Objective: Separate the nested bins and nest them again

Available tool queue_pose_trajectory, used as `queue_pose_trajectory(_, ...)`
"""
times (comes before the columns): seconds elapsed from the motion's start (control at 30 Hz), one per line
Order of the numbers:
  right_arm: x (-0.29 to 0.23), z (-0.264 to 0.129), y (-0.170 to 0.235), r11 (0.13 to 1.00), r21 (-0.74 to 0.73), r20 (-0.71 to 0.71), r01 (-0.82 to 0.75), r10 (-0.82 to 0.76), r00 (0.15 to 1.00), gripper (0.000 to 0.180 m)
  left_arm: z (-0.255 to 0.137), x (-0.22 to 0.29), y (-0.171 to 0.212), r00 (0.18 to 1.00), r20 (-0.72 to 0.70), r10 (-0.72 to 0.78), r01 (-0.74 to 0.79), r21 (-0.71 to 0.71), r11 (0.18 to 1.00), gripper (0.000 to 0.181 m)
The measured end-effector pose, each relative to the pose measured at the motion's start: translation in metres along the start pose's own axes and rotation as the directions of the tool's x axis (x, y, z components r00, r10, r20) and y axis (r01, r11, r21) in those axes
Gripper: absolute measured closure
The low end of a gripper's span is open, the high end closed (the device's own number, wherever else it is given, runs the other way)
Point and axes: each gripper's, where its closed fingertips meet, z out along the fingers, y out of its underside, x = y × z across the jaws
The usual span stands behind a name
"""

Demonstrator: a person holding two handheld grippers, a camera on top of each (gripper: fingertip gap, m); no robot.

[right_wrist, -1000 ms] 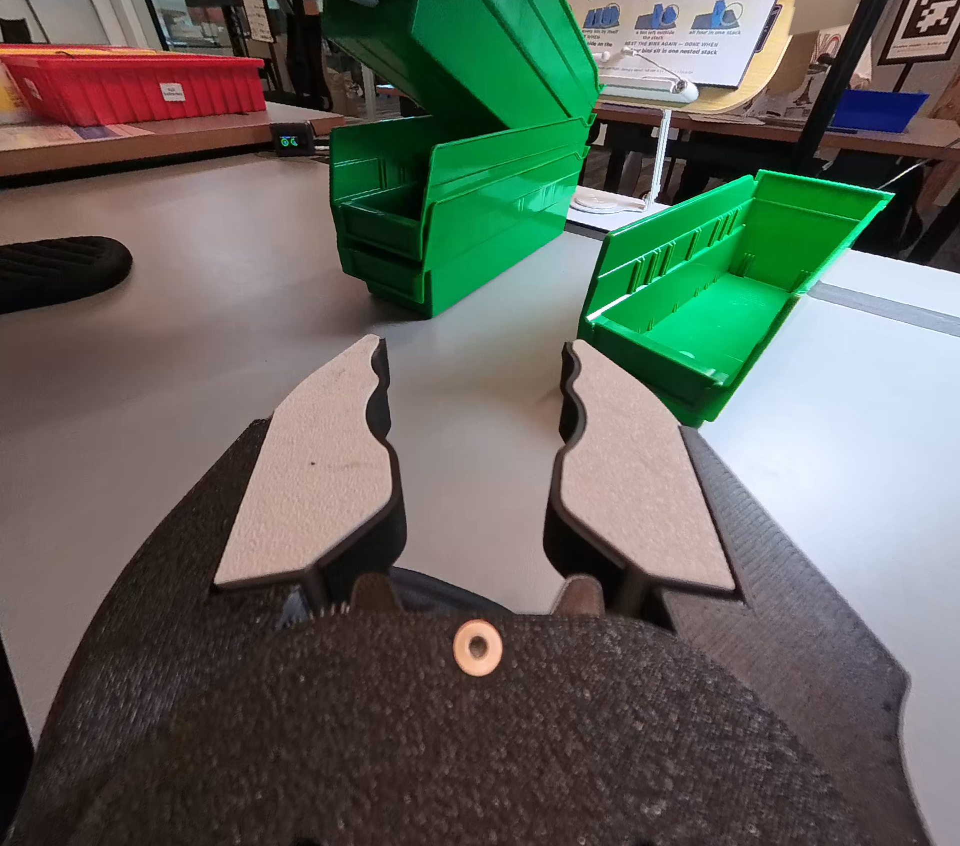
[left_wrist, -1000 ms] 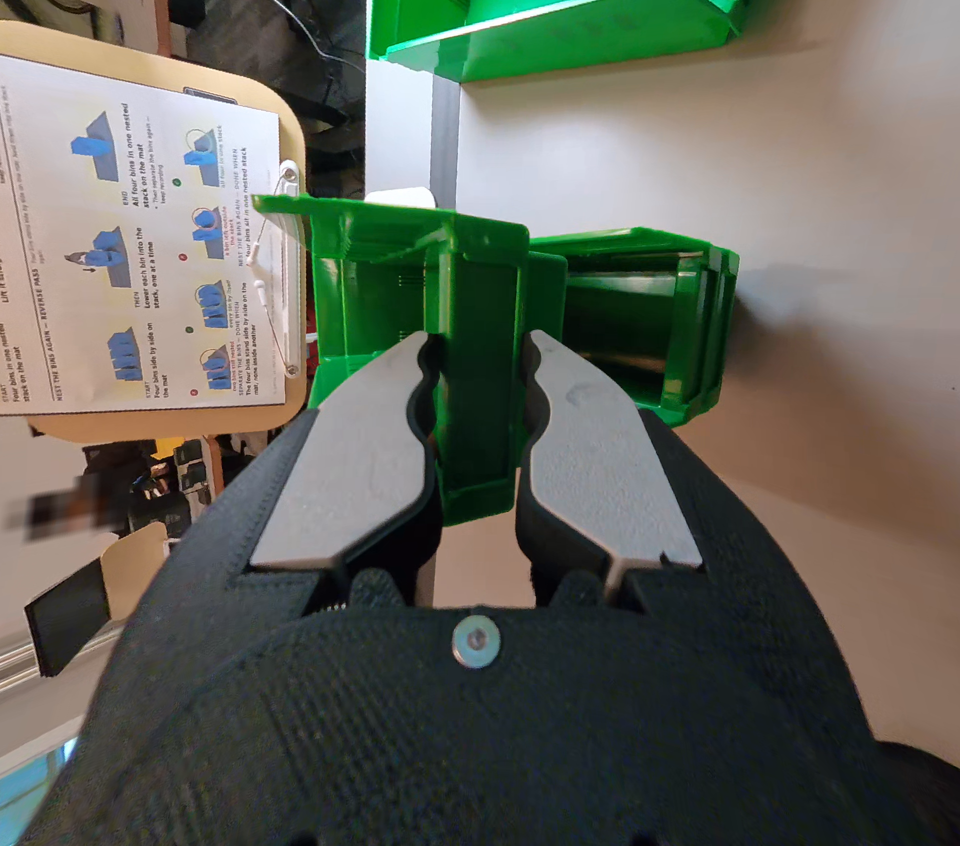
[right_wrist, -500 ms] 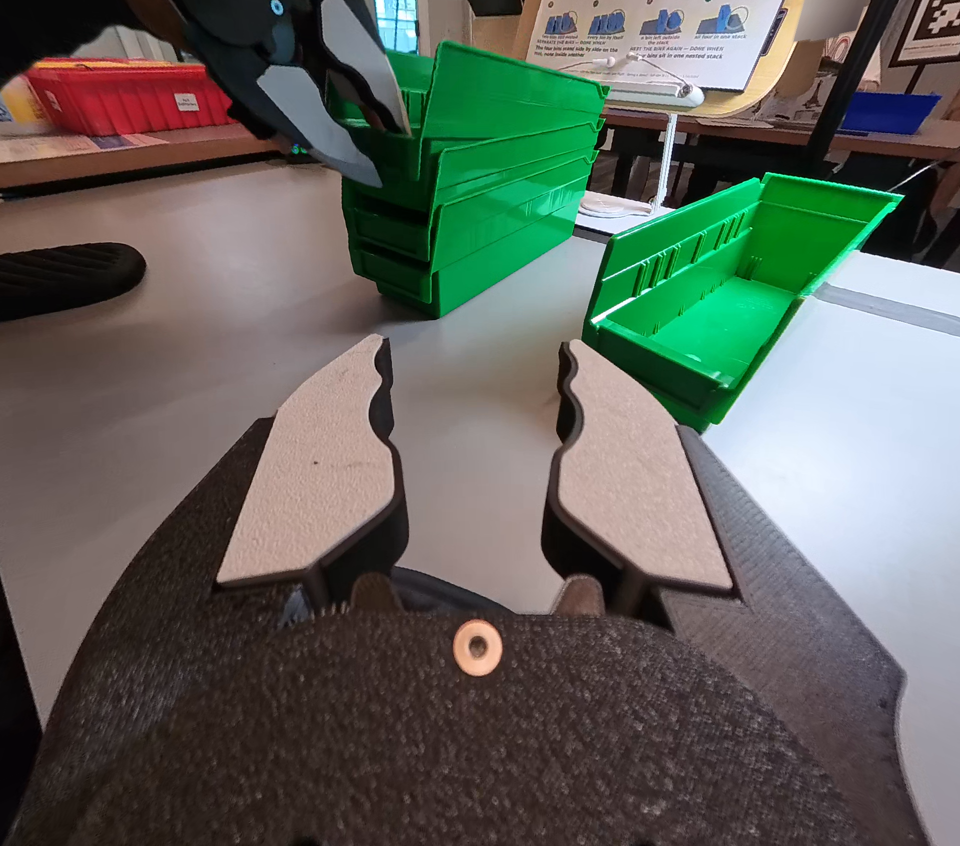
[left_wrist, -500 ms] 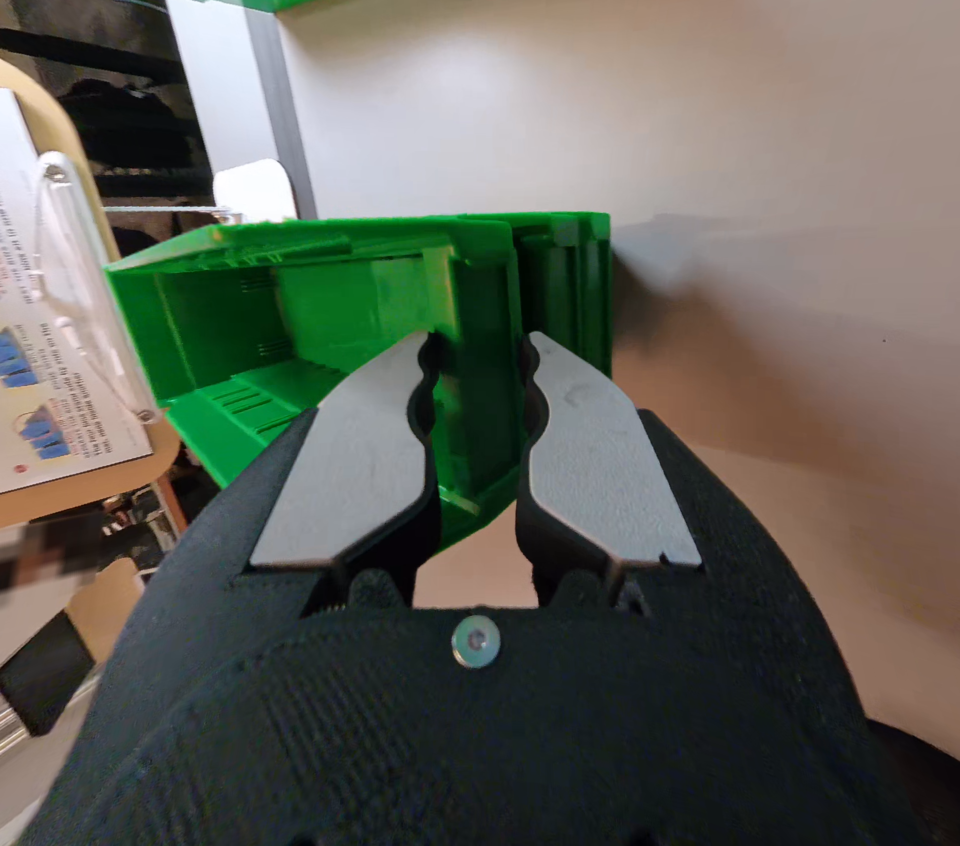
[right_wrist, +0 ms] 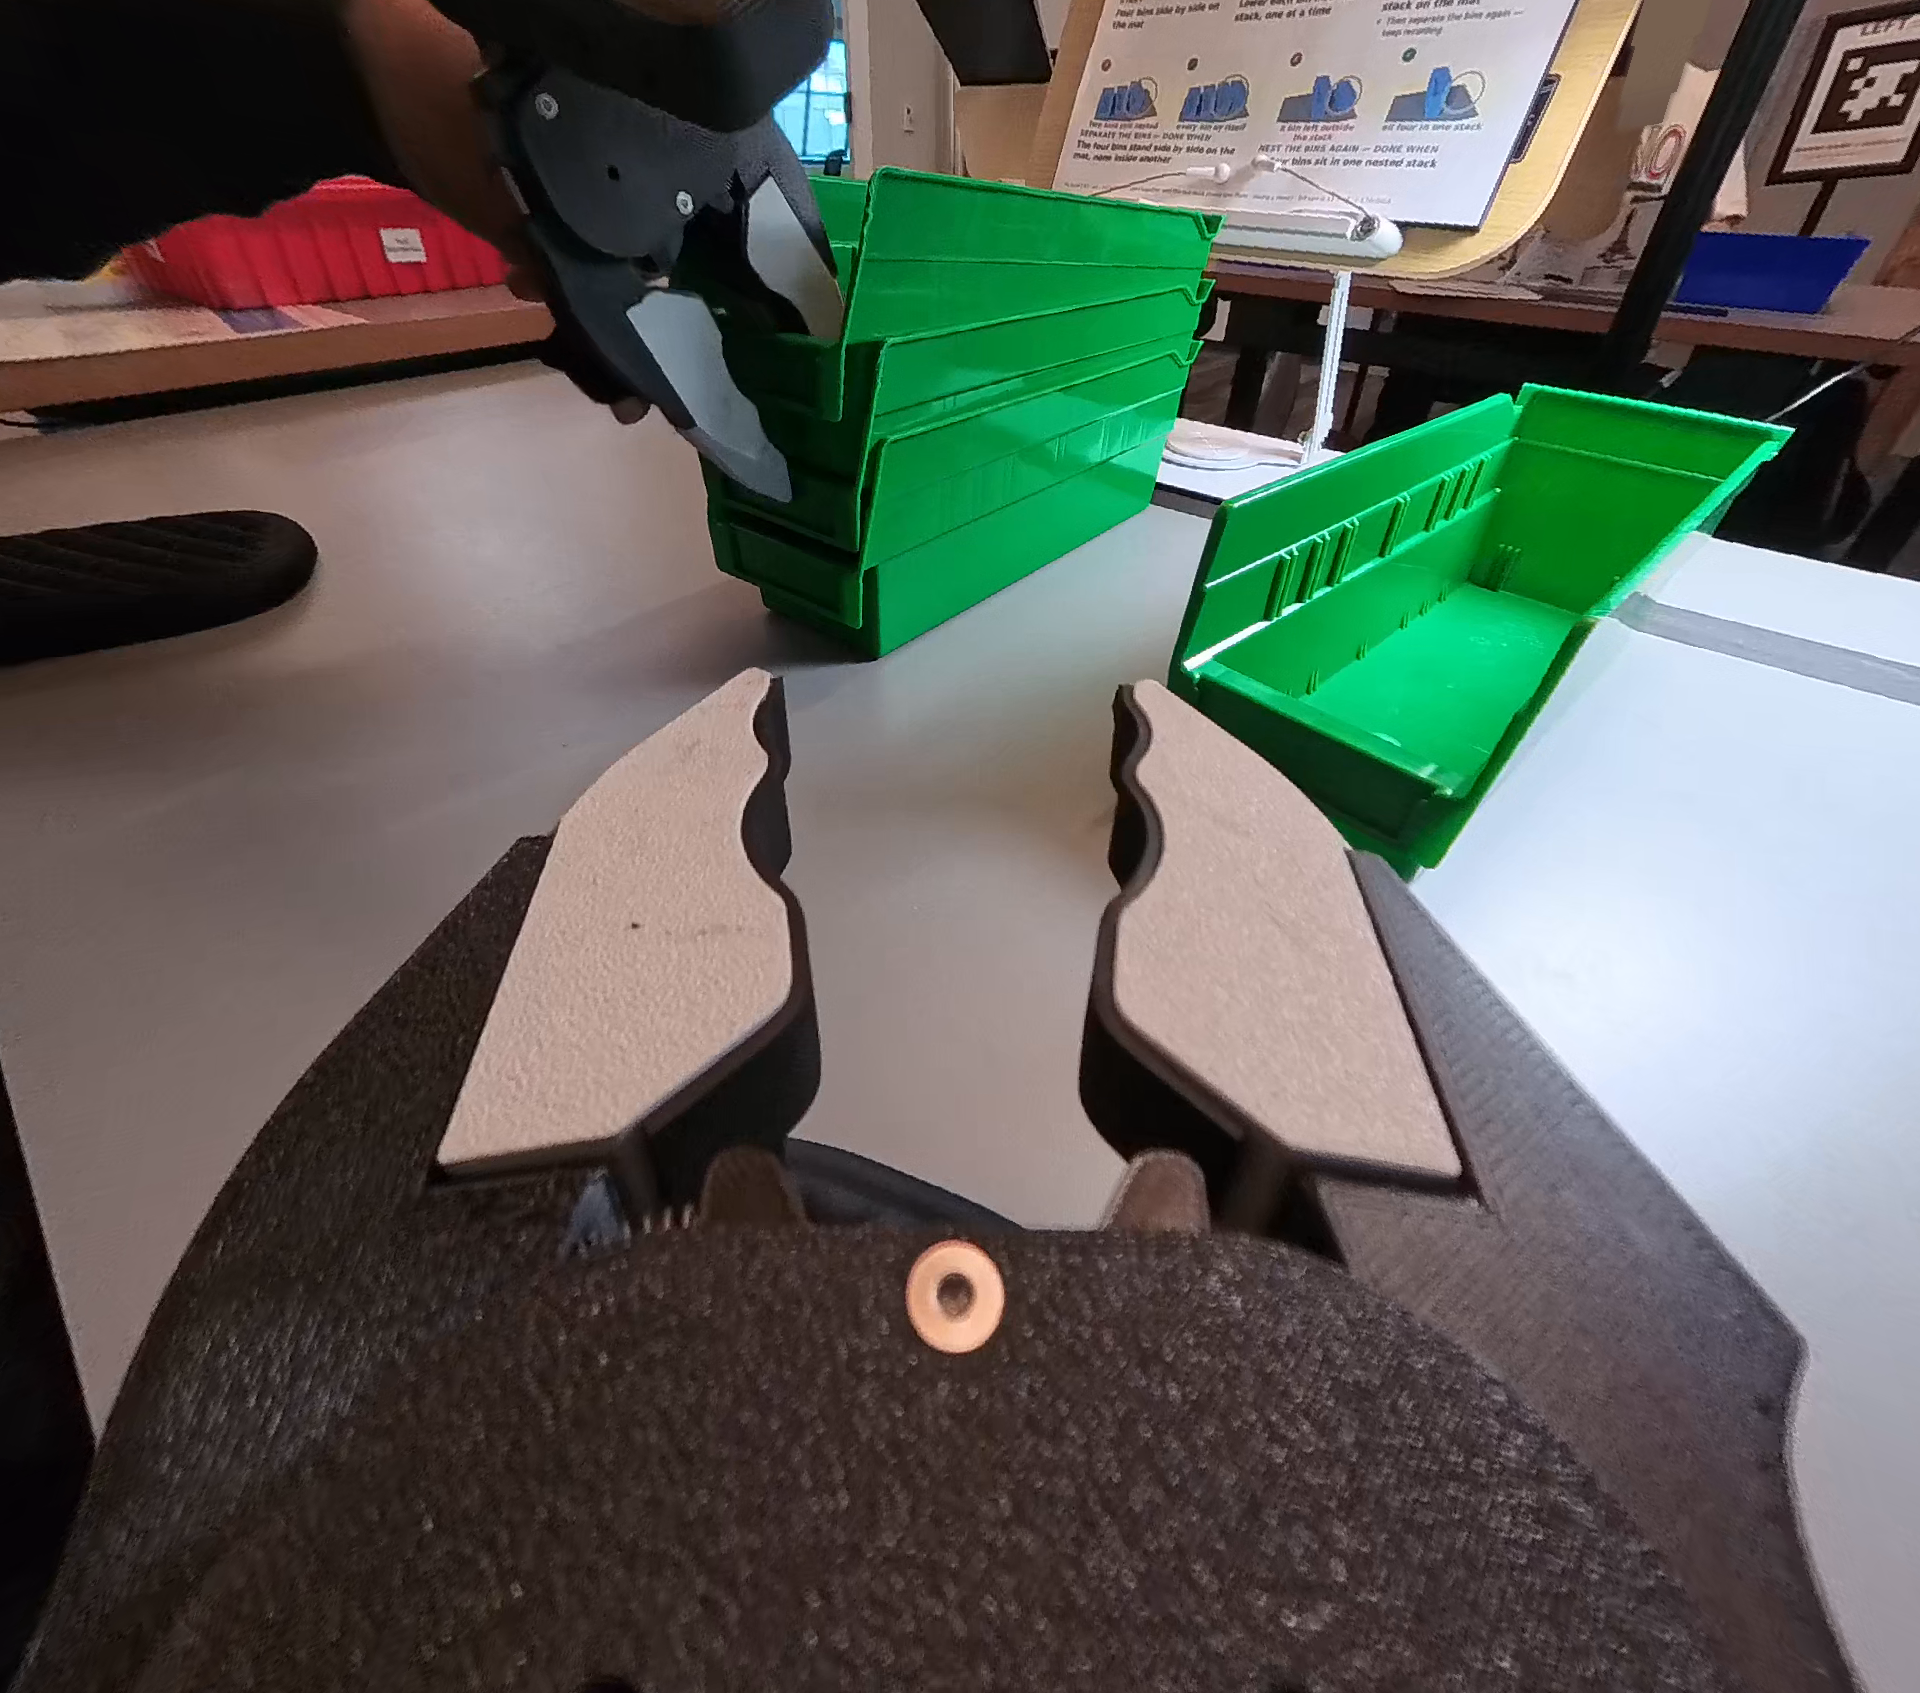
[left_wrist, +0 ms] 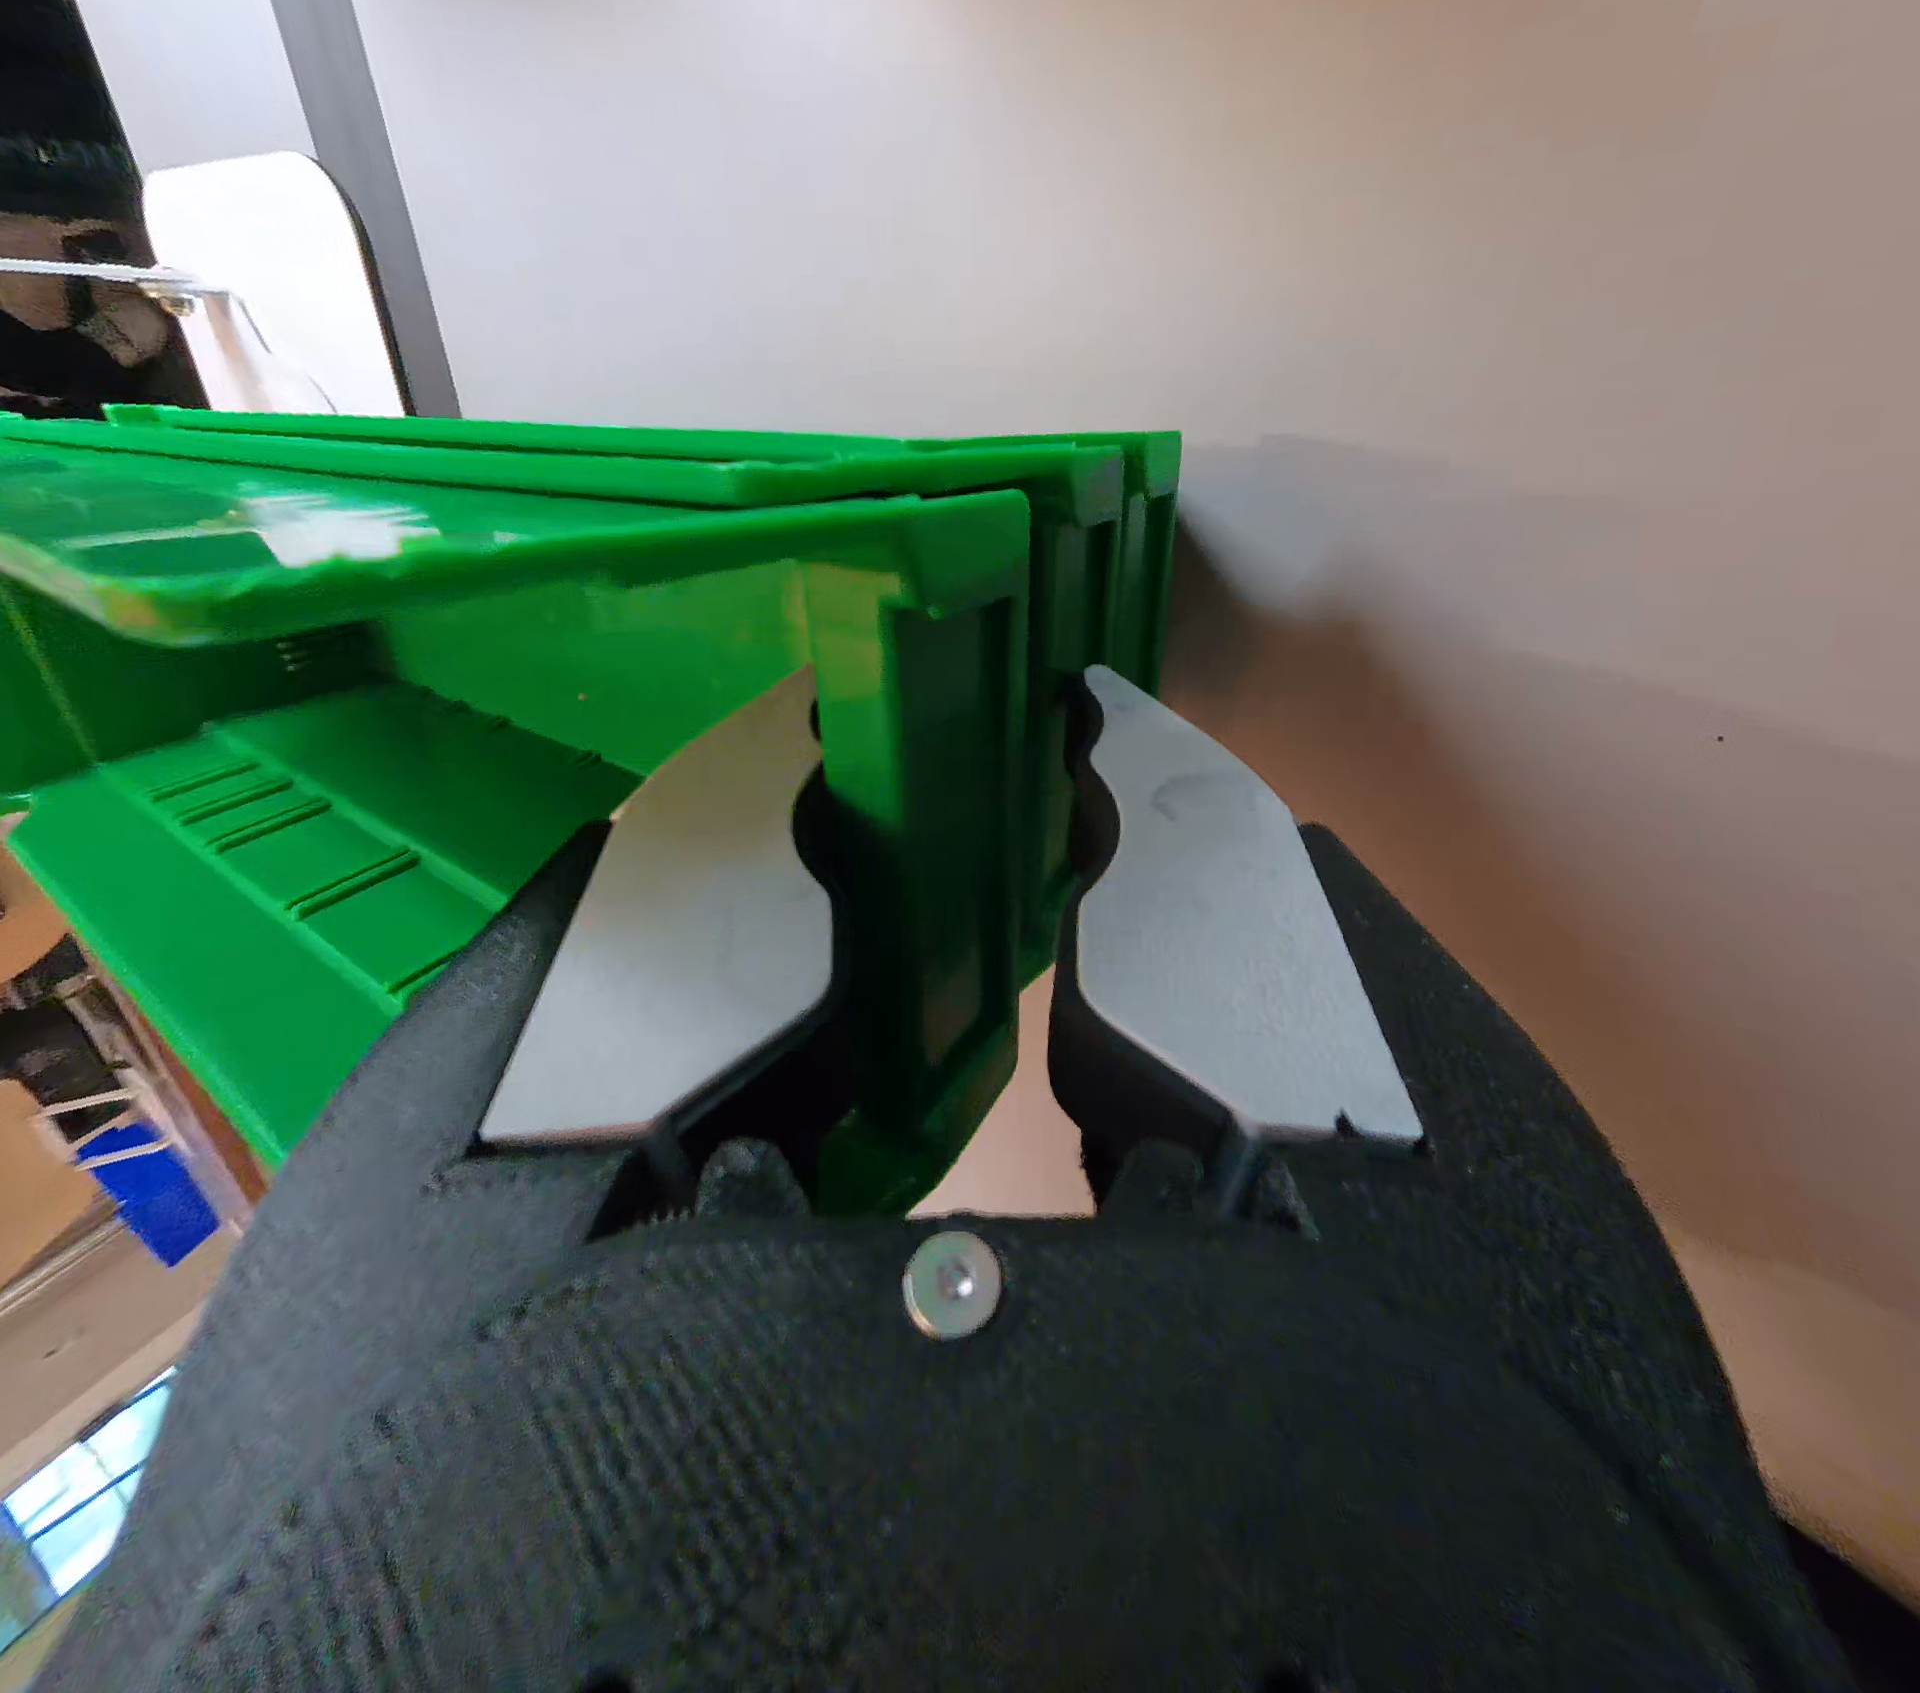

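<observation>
Gripping the front wall of the top bin (left_wrist: 935,770), the left hand-held gripper (left_wrist: 951,708) has 1 finger inside the bin and 1 outside, jaws pinched on the green plastic. In the right wrist view the same left hand-held gripper (right_wrist: 764,355) shows at the near end of the stack of green bins (right_wrist: 966,438), a person's hand (right_wrist: 436,116) in a dark sleeve behind it. Stack count from that view: 3 bins nested, standing on the grey counter (right_wrist: 520,708). Top bin sits low in the stack, its rim just above the next rim; whether it is fully seated cannot be told.

Right hand-held gripper (right_wrist: 945,729): jaws spread, nothing between them, hovering over bare counter in front of the stack, well apart from it.

1 separate green bin (right_wrist: 1455,635) lies to the right of the stack, near it but not touching, tilted onto its side wall with the open top facing the camera.

Behind the counter: an instruction board (right_wrist: 1351,2) with blue diagrams on a white stand, a red tray (right_wrist: 312,251) on a far table to the left, a blue tray (right_wrist: 1766,272) far right. A black ribbed pad (right_wrist: 135,573) lies on the counter at left.
</observation>
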Motion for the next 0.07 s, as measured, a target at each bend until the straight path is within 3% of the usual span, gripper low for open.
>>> queue_pose_trajectory(0.07, -0.0001, 0.0002, 0.0004, 1.000, -0.002, 0.005, -0.004, 0.004, 1.000, 0.121, -0.0009, 0.0012, 0.0017, 1.000, -0.028, -0.011, 0.011, 0.000, 1.000, 0.142)
